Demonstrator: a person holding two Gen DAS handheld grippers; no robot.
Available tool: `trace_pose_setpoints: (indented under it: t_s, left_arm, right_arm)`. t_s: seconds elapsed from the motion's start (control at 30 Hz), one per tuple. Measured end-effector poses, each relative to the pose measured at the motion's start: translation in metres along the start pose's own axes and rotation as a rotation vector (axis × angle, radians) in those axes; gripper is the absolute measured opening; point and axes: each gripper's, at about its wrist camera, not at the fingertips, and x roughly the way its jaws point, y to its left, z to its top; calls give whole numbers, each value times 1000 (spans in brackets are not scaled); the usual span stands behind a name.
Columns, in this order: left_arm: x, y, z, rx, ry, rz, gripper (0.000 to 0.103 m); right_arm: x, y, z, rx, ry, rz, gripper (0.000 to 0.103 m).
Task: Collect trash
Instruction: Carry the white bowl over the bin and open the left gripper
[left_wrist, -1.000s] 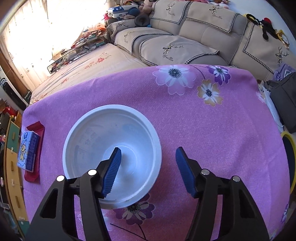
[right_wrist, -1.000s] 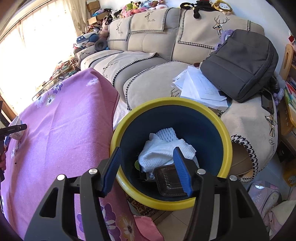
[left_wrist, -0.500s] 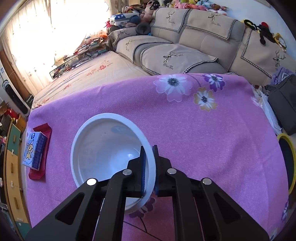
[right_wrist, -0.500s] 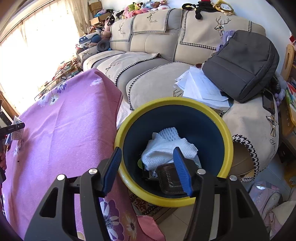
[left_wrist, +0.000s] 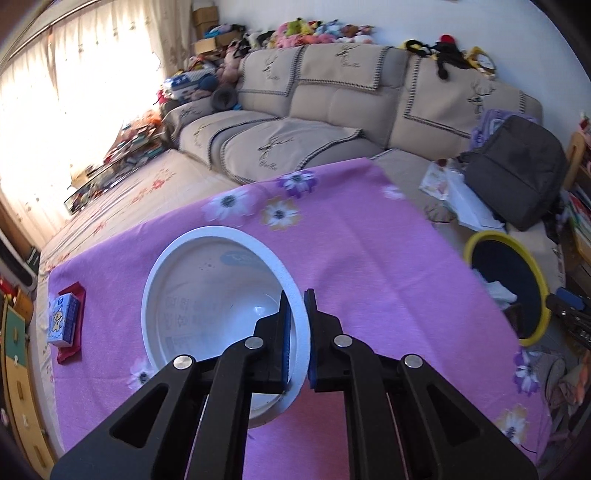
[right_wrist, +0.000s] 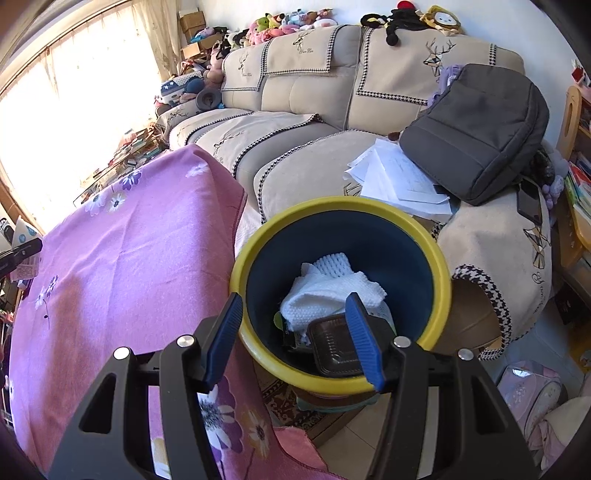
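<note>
Now, above the pink flowered tablecloth (left_wrist: 369, 258), my left gripper (left_wrist: 297, 332) is clenched on the near rim of a white disposable bowl (left_wrist: 207, 295), one blue pad inside the bowl and the other outside, with the rim pinched between them. From the left wrist view the bowl tips on edge, its open mouth facing the camera and faint print showing through its wall. At the cloth's left margin a small blue carton (left_wrist: 63, 319) lies on a red mat (left_wrist: 72, 354), well apart from the bowl.

My right gripper (right_wrist: 293, 338) hangs with its jaws released and nothing between the blue pads, poised over the near rim of the yellow-rimmed dark blue trash bin (right_wrist: 332, 210). Inside the bin I see crumpled white netting (right_wrist: 328, 291) on top of a black plastic tray (right_wrist: 332, 354). The bin stands just beside the table's edge, between the tablecloth and a beige sofa (right_wrist: 295, 110).

On the sofa, a grey backpack (right_wrist: 476, 133) rests on loose white papers (right_wrist: 395, 181). In the left wrist view the same bin (left_wrist: 532, 266) sits off the table's right side, away from the held bowl.
</note>
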Motion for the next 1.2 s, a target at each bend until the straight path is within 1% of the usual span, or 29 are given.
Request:
trace_pose_setpoints:
  t_s: [0.07,0.17,0.3,0.4,0.57,0.77,0.8,0.93,1.0,1.17,1.2]
  left_arm:
    - [-10,-20,0,25,-16,-25,8]
    - [-21,-58,4,74,-33,-84,8]
    - [-34,-121,9,157,-56,-164,8]
    - [-35,-166,14,207,-60,-217,8]
    - [-19,-243,22,278,-34,-291,8]
    - [23,-320,25,334,15,-310,8]
    - [33,-333,25,337,37,-313,8]
    - [68,-364,25,336,109,-320,8]
    - [88,-373,24,322,150,-323,8]
    - [122,-379,25,291,216,-318,9]
    - [128,-381,25,286,223,-315,12]
  right_arm:
    - [-7,-7,-4,10,-12,-5,55]
    - [-16,-17,-9,24,-26,-11,55]
    - [-31,-36,-17,43,-46,-35,55]
    - [-43,-54,-24,62,-61,-58,55]
    - [-63,-84,-34,94,-81,-98,55]
    - [-74,-114,-46,129,-82,-131,55]
    - [-74,-118,-47,135,-80,-133,55]
    - [-72,-130,-53,149,-68,-131,55]
    - [-70,-133,-56,151,-60,-128,55]
    - [-66,-135,-59,155,-52,-115,55]
    - [-66,-135,-59,155,-51,-113,55]
